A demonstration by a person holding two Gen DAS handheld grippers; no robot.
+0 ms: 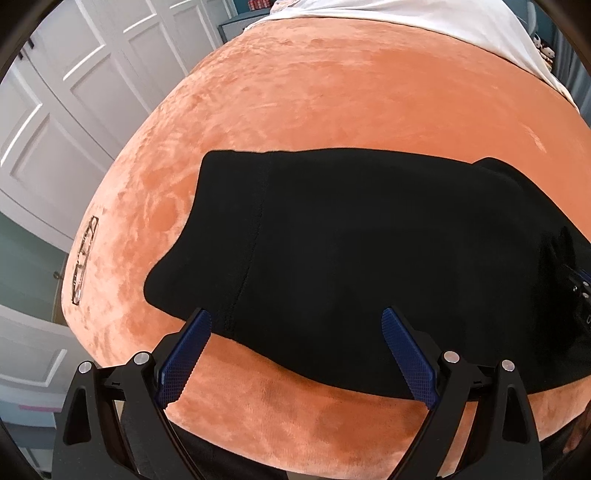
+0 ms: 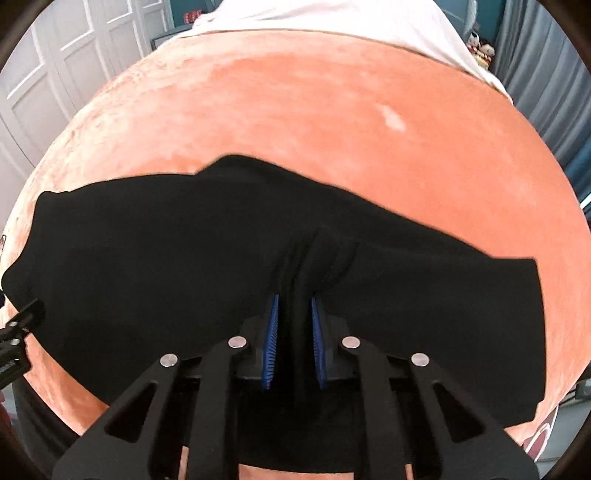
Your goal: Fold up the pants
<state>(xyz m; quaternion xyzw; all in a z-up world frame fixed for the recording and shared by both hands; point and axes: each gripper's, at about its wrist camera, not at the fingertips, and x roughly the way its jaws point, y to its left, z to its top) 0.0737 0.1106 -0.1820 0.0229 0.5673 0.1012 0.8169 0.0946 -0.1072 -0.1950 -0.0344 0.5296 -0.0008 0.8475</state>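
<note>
pants (image 2: 184, 258) lie across the near part of an orange blanket (image 2: 295, 110), spread flat as a long black band, so that they can be folded on a soft, even surface. right gripper (image 2: 294, 306) has its blue pads close together, clamped on a bunch of the black cloth; the folds gather and rise toward the pads, which shows that the cloth is really pinched and not only touched. i think this grip is taken near the middle of the near edge so that this part can be lifted and carried over, but the cloth is so dark that the exact layer is hard to tell.

left gripper (image 1: 295, 317) hangs over the near edge at one end of the pants, beside a seam. its fingers (image 1: 184, 354) stand wide apart, with nothing between them. it seems to wait there to take or hold that end. a pair of glasses (image 1: 83, 258) lies on the blanket well apart from the pants, out of the way. a white sheet (image 1: 424, 14) covers the far end.
</note>
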